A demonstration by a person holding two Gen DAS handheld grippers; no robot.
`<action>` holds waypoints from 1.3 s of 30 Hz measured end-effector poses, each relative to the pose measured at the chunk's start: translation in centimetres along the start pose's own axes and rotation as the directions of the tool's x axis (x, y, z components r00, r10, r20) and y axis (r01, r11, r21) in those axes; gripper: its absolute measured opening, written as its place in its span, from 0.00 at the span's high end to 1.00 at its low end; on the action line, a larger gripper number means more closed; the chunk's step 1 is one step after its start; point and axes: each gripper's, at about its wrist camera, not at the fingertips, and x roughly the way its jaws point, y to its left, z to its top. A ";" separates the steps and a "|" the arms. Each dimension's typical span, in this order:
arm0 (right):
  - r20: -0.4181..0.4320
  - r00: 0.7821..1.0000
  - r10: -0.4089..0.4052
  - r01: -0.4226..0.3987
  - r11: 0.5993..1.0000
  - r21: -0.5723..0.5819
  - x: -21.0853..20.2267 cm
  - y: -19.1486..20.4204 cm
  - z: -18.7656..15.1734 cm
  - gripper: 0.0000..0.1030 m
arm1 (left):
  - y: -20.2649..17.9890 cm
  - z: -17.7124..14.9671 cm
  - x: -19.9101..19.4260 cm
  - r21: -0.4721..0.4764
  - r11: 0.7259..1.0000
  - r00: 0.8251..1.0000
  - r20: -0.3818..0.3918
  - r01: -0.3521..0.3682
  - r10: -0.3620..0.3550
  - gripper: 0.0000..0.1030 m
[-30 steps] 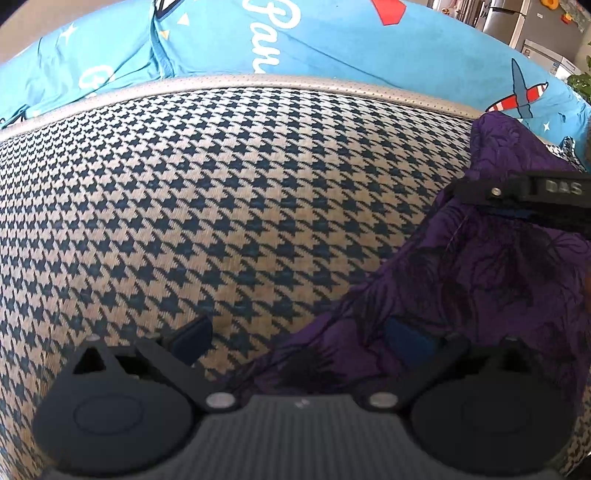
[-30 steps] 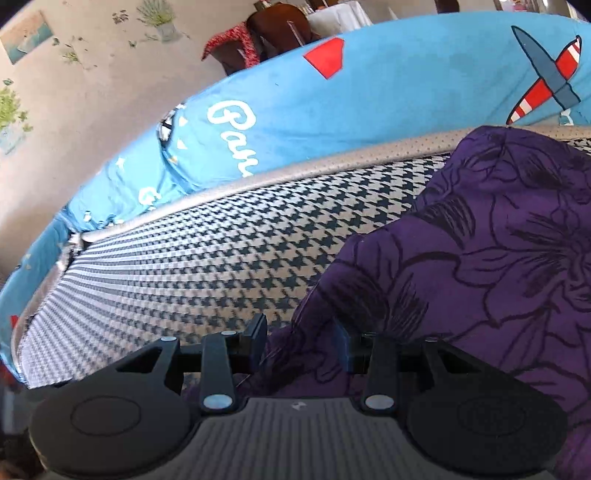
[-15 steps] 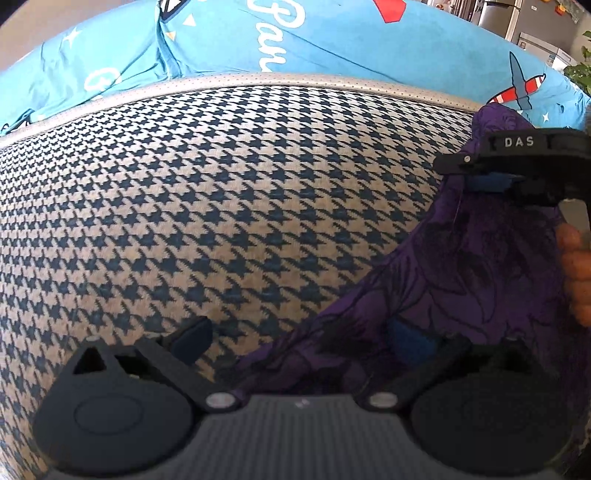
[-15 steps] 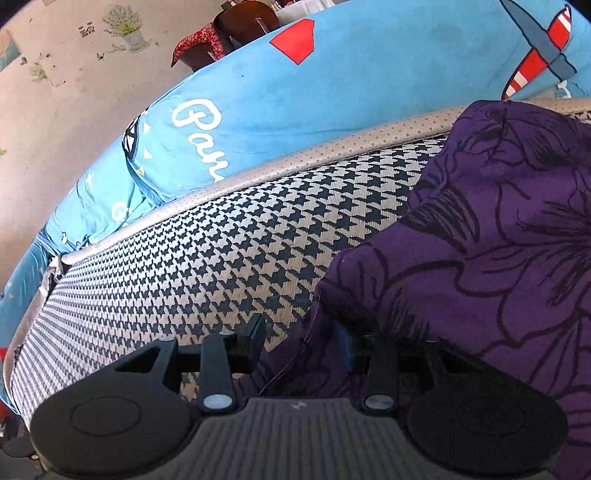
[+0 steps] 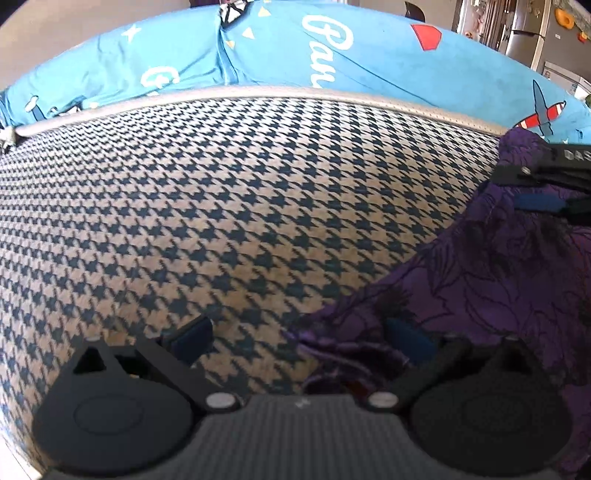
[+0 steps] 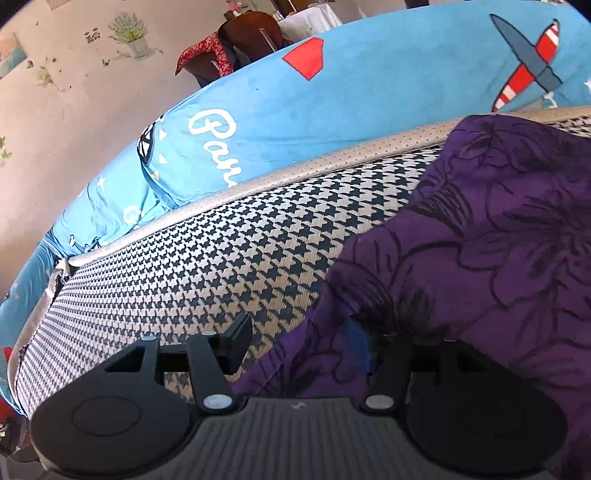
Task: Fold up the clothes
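A purple garment with a dark flower print lies bunched at the right of a houndstooth cushion. My left gripper is open wide low over the cushion; the garment's hem lies by its right finger, and the left finger is over bare cushion. In the right wrist view the garment fills the right side. My right gripper has its jaws opening: the cloth edge lies between them and drapes over the blue right pad, while the left finger stands clear of it. The right gripper also shows over the cloth's far end.
A blue printed cover with lettering and aeroplanes rises behind the cushion's grey piping. A wall with flower stickers stands at the left, with a chair beyond. A refrigerator is at the far right.
The right gripper's jaws have spread and its left finger has come off the cloth. The left gripper has drawn away leftward, so the hem now sits nearer its right finger.
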 end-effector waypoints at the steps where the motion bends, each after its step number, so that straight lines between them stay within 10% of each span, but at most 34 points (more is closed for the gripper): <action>1: 0.000 1.000 -0.002 0.002 1.000 0.003 -0.5 0.0 -0.3 0.45 | 0.0 -0.1 -0.2 0.001 1.000 1.000 0.009 -0.009 0.009 0.00; 23: 0.003 1.000 0.005 -0.004 0.996 -0.085 -11.4 2.6 -12.9 0.44 | -0.9 -0.7 0.8 -0.061 0.995 0.996 0.032 -0.081 0.084 0.00; 39: 0.019 1.000 -0.017 0.023 0.918 -0.396 -14.9 7.7 -20.5 0.36 | 0.9 -0.6 0.4 -0.108 0.989 0.994 0.022 -0.100 0.103 0.00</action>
